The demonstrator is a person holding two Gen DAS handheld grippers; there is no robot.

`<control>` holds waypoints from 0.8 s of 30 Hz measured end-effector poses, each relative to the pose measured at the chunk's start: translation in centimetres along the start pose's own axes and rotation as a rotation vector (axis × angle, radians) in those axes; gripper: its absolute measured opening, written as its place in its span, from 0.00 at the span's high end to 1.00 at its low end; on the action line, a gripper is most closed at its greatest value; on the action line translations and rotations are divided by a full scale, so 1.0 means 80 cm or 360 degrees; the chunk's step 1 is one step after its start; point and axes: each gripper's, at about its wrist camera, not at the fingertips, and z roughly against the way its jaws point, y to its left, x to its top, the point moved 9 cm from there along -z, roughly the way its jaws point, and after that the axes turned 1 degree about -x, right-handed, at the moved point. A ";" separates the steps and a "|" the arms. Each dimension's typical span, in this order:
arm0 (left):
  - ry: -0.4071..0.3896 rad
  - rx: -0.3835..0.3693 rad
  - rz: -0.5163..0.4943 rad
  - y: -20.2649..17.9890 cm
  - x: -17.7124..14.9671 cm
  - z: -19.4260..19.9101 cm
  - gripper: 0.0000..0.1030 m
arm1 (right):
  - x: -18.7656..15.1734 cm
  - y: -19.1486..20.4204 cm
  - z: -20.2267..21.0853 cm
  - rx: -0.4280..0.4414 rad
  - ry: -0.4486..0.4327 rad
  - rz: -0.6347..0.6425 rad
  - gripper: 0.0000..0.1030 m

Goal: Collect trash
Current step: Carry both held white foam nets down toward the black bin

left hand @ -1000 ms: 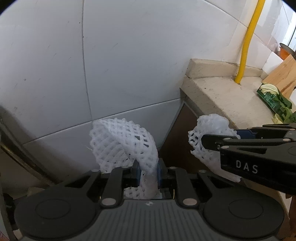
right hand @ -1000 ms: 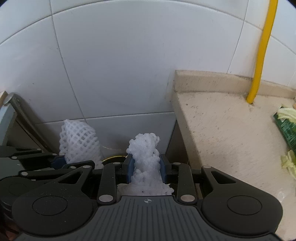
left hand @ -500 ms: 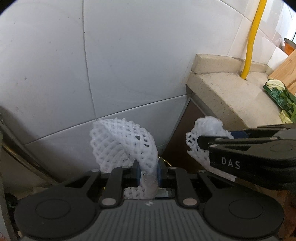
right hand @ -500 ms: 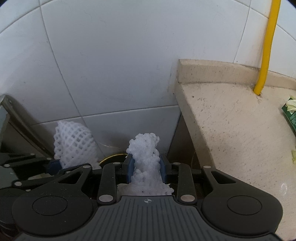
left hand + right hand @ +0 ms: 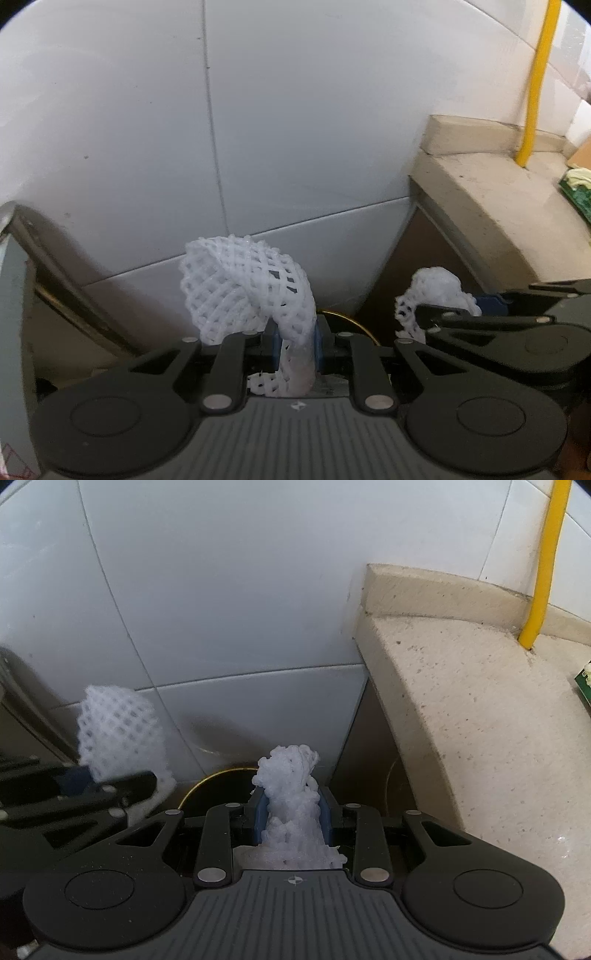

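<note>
While both grippers clamp white foam nets, the left gripper (image 5: 294, 349) on an open-mesh net (image 5: 243, 288) and the right gripper (image 5: 291, 812) on a crumpled net (image 5: 290, 794), the gold-rimmed bin (image 5: 214, 777) lies directly below and just ahead, nearer the right.

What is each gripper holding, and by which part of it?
The left gripper pinches an open-mesh foam fruit net by its narrow lower end. The right gripper clamps a scrunched foam net around its middle.

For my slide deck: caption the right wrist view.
Right hand-held gripper clamps crumpled white foam net beside the stone counter, near white tiled wall.
</note>
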 end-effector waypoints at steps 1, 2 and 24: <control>0.0004 0.0008 0.0005 0.001 0.000 0.000 0.88 | 0.000 0.001 -0.002 -0.0006 0.0005 0.0004 0.65; 0.0008 0.0015 0.0008 0.003 0.000 -0.001 0.88 | 0.001 0.001 -0.004 -0.0008 0.0008 0.0004 0.65; 0.0104 0.0061 0.0024 0.003 -0.005 -0.011 0.88 | -0.002 0.007 -0.046 -0.0014 0.0104 -0.0019 0.65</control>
